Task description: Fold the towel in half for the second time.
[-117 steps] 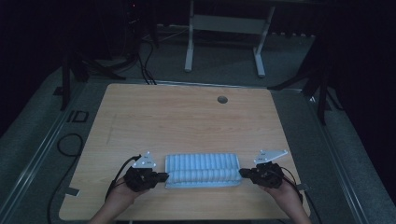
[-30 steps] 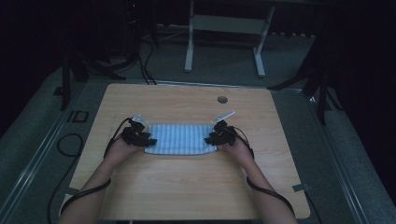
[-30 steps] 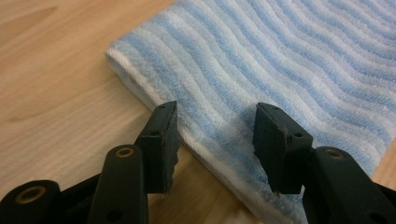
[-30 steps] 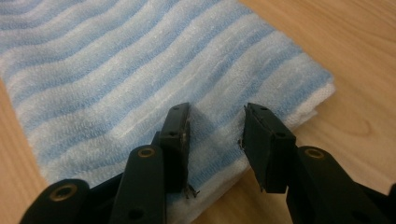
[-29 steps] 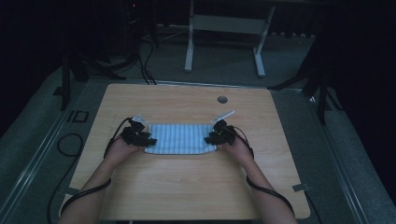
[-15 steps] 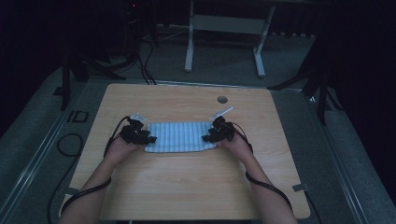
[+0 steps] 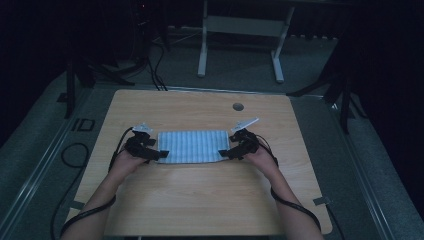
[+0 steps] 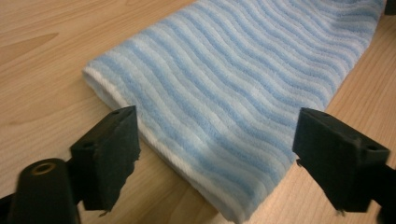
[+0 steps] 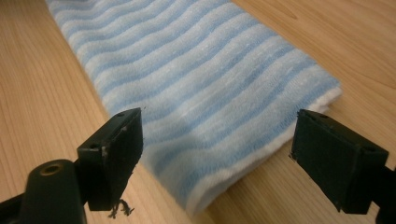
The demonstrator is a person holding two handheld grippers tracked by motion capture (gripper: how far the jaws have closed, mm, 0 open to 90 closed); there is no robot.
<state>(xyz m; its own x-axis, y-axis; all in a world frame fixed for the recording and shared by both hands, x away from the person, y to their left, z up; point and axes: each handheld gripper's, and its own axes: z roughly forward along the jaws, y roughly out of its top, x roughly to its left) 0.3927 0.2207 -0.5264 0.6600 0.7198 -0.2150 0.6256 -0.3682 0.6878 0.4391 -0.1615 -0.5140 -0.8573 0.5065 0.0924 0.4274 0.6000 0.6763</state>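
I see a folded towel (image 7: pixel 191 146), striped in light blue and white, lying flat on the wooden table (image 7: pixel 200 200), a little beyond the middle of the tabletop in the high view. Its long sides run left to right.

The left gripper (image 7: pixel 159 154) sits at the towel's left end, near the corner closest to me. In the left gripper view, the 2 black jaws stand wide apart and hold nothing. The towel (image 8: pixel 243 88) lies between and beyond them, and its short folded edge, with a white hem, runs across the gap. I cannot tell whether either jaw touches the cloth or the table.

The right gripper (image 7: pixel 223 152) sits at the towel's right end, also near the corner closest to me. In the right gripper view, its 2 jaws are likewise spread wide and hold nothing. The towel (image 9: pixel 201 79) reaches into the gap between them, and its folded layers show at the white edge.

Both hands, left hand (image 7: pixel 126 161) and right hand (image 7: pixel 261 156), rest low over the table just behind their grippers. A black cable (image 7: pixel 295 205) trails back along the right forearm.

A small round hole (image 7: pixel 238 106) lies in the tabletop beyond the towel, well apart from it.
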